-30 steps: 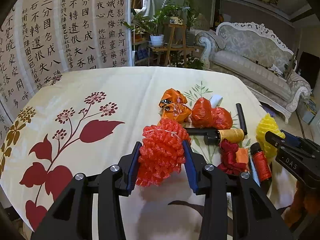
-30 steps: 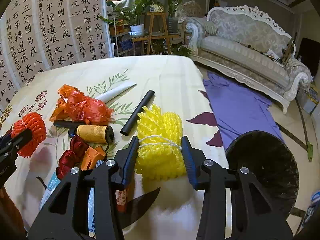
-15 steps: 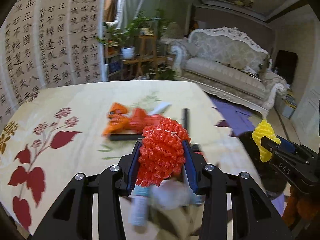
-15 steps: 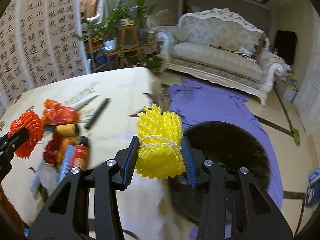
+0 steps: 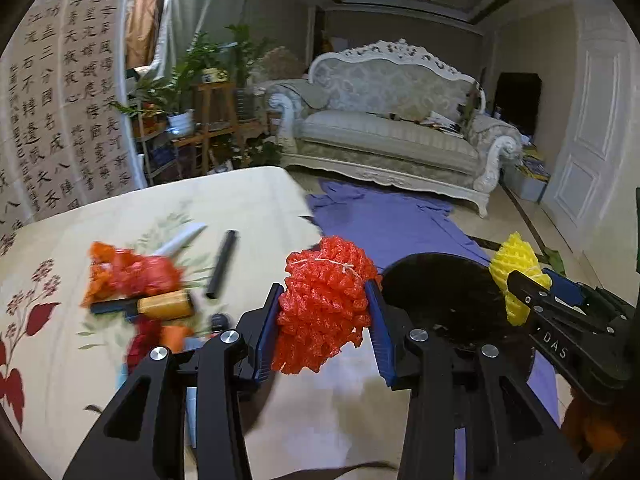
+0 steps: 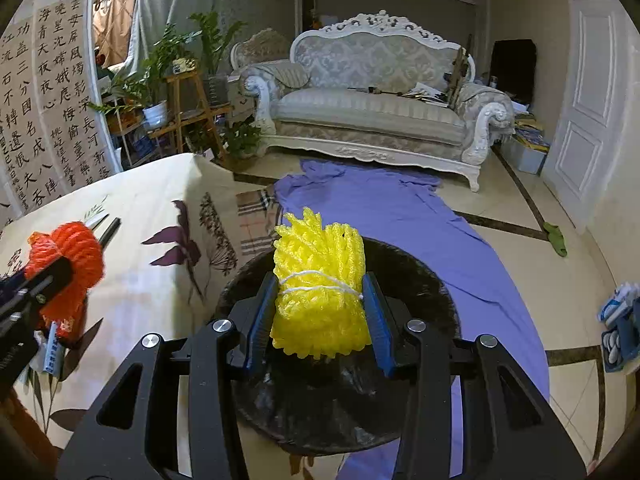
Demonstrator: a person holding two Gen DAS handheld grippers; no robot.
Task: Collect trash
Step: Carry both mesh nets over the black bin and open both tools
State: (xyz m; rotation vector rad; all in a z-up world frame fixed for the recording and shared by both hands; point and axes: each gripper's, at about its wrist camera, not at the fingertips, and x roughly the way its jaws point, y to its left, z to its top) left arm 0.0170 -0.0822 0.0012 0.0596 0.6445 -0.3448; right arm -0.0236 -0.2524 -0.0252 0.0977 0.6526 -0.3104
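Observation:
My left gripper (image 5: 322, 320) is shut on a red foam net bundle (image 5: 324, 304), held over the table's right edge. My right gripper (image 6: 316, 312) is shut on a yellow foam net bundle (image 6: 320, 280), held directly above the black trash bin (image 6: 420, 280) on the floor. The bin also shows in the left wrist view (image 5: 440, 288), just right of the red bundle. The right gripper with its yellow bundle (image 5: 516, 276) shows at the right of the left wrist view. The red bundle (image 6: 68, 256) shows at the left of the right wrist view.
On the floral tablecloth (image 5: 60, 360) lie orange-red plastic bags (image 5: 128, 272), a black tube (image 5: 222, 264), a yellow-labelled roll (image 5: 164, 308) and a white strip (image 5: 180, 236). A purple cloth (image 6: 400, 208) lies on the floor before a white sofa (image 6: 372, 112).
Both grippers have swung right, off the table toward the bin, each keeping its bundle. The right gripper now hangs over the bin; the left is at the table's edge.

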